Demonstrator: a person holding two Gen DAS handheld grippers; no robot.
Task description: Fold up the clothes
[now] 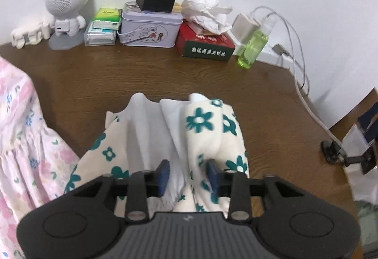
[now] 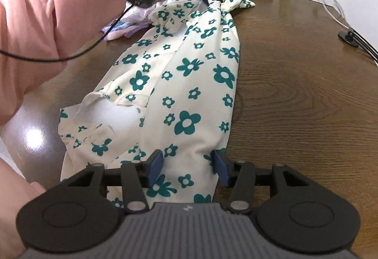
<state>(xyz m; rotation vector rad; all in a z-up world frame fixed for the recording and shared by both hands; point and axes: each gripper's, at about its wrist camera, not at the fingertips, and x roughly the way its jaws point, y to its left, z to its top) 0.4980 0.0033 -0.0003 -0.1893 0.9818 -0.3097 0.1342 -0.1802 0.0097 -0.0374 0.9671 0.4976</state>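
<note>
A cream garment with teal flowers (image 2: 189,84) lies stretched along the brown wooden table (image 2: 295,84). My left gripper (image 1: 188,171) sits over its far end, jaws apart with bunched cloth (image 1: 203,122) between the blue pads; in the right wrist view it (image 2: 213,0) looks pinched on that end and lifts it slightly. My right gripper (image 2: 186,168) is at the near end, jaws apart, with the hem lying between the pads. Whether either pad pair squeezes the cloth does not show clearly.
A pink floral garment (image 1: 26,140) lies left of the cream one. Along the back wall stand a white robot figure (image 1: 66,10), a tin box (image 1: 148,27), a red tissue box (image 1: 205,44), a green bottle (image 1: 254,46) and charger cables (image 1: 297,65). A black mount (image 2: 349,36) sits at the right edge.
</note>
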